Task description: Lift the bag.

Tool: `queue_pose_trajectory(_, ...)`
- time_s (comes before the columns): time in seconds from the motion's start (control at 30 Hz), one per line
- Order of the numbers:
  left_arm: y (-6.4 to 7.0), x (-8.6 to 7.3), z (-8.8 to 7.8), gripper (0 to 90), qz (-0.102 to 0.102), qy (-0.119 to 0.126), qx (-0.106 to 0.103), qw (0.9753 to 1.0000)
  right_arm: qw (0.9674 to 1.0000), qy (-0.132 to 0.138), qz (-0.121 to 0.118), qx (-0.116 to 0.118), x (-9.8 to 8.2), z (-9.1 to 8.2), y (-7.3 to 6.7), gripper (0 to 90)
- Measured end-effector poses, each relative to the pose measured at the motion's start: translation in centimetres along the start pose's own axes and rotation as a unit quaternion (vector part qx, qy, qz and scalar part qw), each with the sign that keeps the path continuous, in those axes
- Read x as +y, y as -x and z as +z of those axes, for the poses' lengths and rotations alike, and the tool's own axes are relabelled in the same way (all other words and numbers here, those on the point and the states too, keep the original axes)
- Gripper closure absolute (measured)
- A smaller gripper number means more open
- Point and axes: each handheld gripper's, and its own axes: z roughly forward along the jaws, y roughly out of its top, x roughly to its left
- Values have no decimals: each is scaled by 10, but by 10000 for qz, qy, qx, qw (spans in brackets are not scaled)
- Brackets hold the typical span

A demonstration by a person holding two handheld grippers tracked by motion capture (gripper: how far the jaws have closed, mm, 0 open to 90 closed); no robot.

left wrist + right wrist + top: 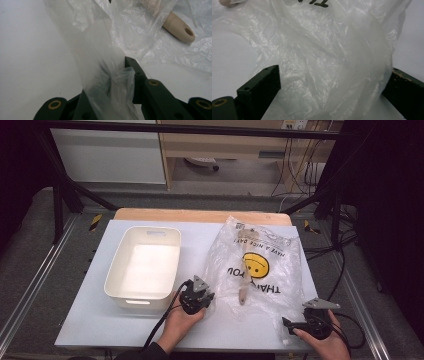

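Note:
A clear plastic bag printed with a yellow smiley face lies on the white table, right of centre. Inside it is a pale wooden utensil, whose handle end with a hole appears in the left gripper view. My left gripper is at the bag's near left corner. There its jaws pinch a bunched strip of the bag. My right gripper lies at the bag's near right corner. Its jaws stand wide apart, with loose bag film lying between them unpressed.
An empty white plastic tub stands on the table's left half, close to my left hand. A wooden strip runs along the far table edge. Black frame bars and cables border the right side.

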Motion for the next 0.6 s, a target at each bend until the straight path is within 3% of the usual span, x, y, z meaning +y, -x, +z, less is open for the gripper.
queue_pose_trajectory(0.33,1,0,0,761,40,5,14,10000,9998,-66,-162,-26,1,1,-6,90)
queue_pose_trajectory(0.6,2,0,0,766,100,1,53,9999,9996,6,-271,5,1,-3,-10,293)
